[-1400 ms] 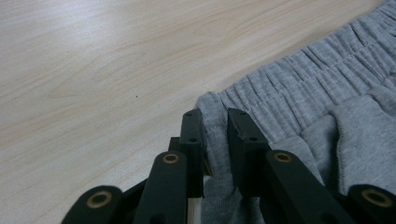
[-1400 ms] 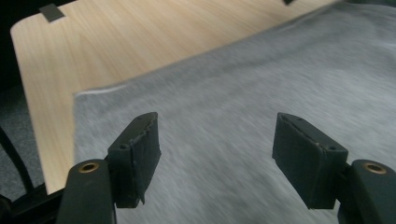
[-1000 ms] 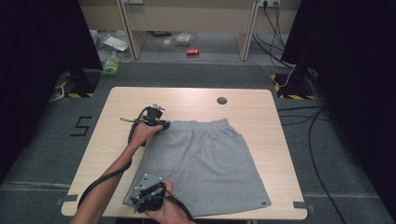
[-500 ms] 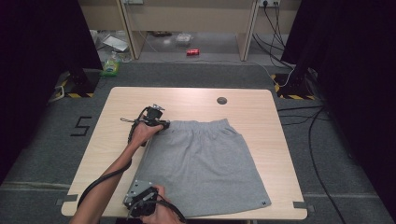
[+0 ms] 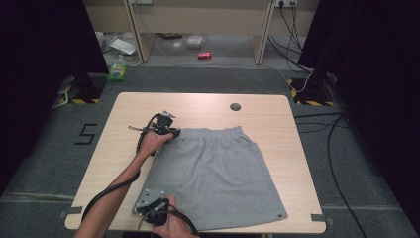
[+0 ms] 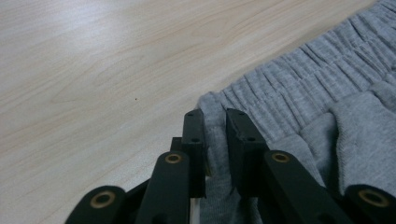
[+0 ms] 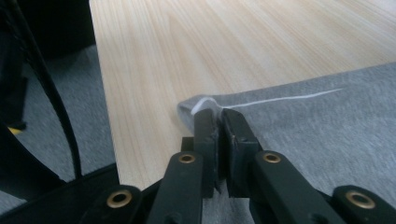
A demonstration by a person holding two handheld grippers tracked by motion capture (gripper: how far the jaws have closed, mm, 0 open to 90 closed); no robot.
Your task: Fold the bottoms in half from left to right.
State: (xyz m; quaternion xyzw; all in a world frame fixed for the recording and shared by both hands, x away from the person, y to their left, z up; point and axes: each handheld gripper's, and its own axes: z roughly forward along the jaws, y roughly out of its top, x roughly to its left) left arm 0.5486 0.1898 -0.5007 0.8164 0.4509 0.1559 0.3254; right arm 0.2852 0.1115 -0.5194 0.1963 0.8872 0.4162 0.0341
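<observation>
Since 1 s ago: right hand-held gripper [image 5: 148, 204] nearer.

**Both grippers clamped, arms on the left side**

Left gripper [image 5: 171, 132] is reached out forward with the forearm stretched long across the table, jaws pinched nearly together on the grey shorts [image 5: 218, 171] at the waistband corner. Right gripper [image 5: 148, 201] sits close to the person's body at the near edge, hand [image 5: 171, 225] wrapped around it, jaws squeezed tight on the hem corner.
</observation>
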